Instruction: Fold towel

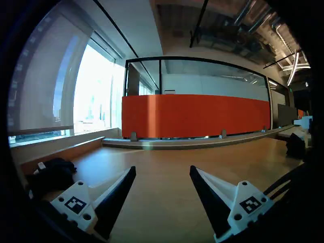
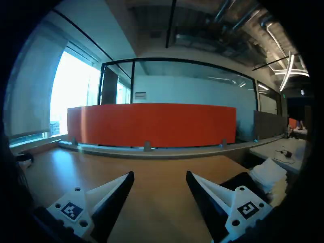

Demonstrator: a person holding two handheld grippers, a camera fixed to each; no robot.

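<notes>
In the left gripper view, my left gripper [image 1: 163, 170] stands open above a bare wooden table [image 1: 170, 162], with nothing between its black-and-white fingers. My right gripper [image 2: 160, 175] in the right gripper view is open too, held over the same kind of wooden table [image 2: 162, 170] with an empty gap between the fingers. A stack of folded white towels [image 2: 269, 174] lies at the far right of the right gripper view, beside the right finger and apart from it.
An orange divider panel [image 1: 194, 115] runs along the table's far edge, with a glass wall behind it. A dark bundle [image 1: 52, 172] lies at the table's left. Another dark object [image 1: 295, 146] sits at the far right. Bright windows [image 1: 93, 97] line the left side.
</notes>
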